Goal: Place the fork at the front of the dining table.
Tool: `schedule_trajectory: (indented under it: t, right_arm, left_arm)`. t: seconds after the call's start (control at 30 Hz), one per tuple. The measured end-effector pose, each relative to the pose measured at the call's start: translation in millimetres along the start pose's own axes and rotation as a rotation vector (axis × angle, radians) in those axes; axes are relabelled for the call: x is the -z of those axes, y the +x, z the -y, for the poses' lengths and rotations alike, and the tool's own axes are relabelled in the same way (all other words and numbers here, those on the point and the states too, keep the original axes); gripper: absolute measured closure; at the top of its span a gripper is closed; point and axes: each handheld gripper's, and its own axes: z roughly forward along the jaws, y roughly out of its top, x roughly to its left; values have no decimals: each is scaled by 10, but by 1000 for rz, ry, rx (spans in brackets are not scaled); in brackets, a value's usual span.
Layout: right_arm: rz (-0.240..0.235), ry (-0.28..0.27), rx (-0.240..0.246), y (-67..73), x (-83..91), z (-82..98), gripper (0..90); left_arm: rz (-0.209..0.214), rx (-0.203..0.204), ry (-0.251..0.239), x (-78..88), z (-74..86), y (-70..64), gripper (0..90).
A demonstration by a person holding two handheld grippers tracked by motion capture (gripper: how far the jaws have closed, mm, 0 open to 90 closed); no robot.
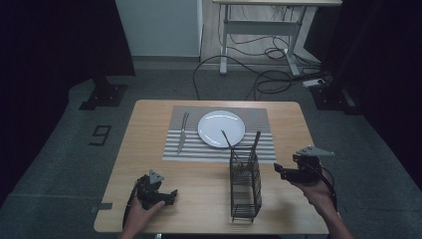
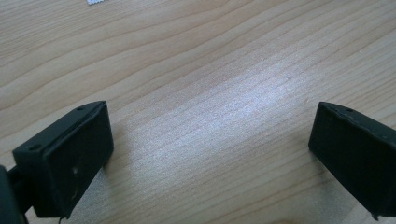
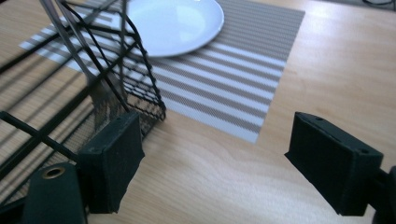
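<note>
One wire basket (image 1: 245,186) stands on the desk (image 1: 209,191), lower centre-right of the high view, with two utensils upright in it. Their handles rise past its top edge at the end nearest the plate. One white plate (image 1: 221,128) lies on one striped placemat (image 1: 259,127) in the middle of the frame. One fork (image 1: 182,131) lies on the mat just left of the plate.

There are two grippers. The right gripper (image 1: 284,171) hovers just right of the basket, its fingers (image 3: 334,161) spread wide with nothing between them. In the right gripper view the basket (image 3: 140,88) sits at the left, close by one finger. The left gripper (image 1: 169,195) rests low at the lower left of the desk, its fingers (image 2: 70,161) wide apart over bare wood.

The desk is light wood. The floor (image 1: 64,164) is grey carpet, dark curtains hang at both sides, and at the top of the frame a second desk (image 1: 276,2) stands over loose cables (image 1: 268,79).
</note>
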Motion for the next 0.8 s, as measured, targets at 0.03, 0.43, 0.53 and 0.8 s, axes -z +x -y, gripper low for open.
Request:
schedule_trajectory:
  t: [0.03,0.43,0.53,0.8]
  right_arm:
    - [-1,-2,4,11,5,-33,188]
    - [-35,17,70,183,-167,-330,236]
    - [-42,20,74,214,-231,-391,257]
    - [-52,18,67,277,-396,-518,322]
  left_arm:
    - [0,0,0,0,0,0,0]
    - [0,1,0,0,0,0,0]
    - [0,0,0,0,0,1,0]
    - [4,-3,0,-2,-3,5,0]
